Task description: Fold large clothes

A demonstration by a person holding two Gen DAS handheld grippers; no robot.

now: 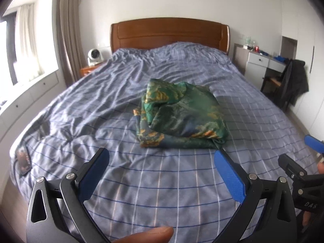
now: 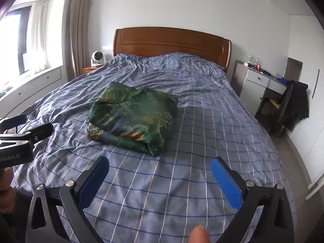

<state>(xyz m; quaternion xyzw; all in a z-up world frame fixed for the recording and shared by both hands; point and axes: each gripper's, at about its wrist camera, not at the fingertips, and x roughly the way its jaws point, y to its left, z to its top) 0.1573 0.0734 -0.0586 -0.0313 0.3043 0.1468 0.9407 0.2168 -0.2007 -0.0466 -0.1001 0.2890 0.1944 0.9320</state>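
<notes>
A green satin garment with gold and blue print lies in a folded bundle in the middle of the bed; it also shows in the right wrist view. My left gripper is open and empty, held above the bedcover short of the garment's near edge. My right gripper is open and empty, also short of the garment, which lies ahead and to its left. The right gripper also shows at the right edge of the left wrist view, and the left gripper at the left edge of the right wrist view.
The bed has a blue checked cover and a wooden headboard. A small dark item lies at the bed's left edge. A nightstand with a white fan stands left; a desk and a chair with a dark jacket stand right.
</notes>
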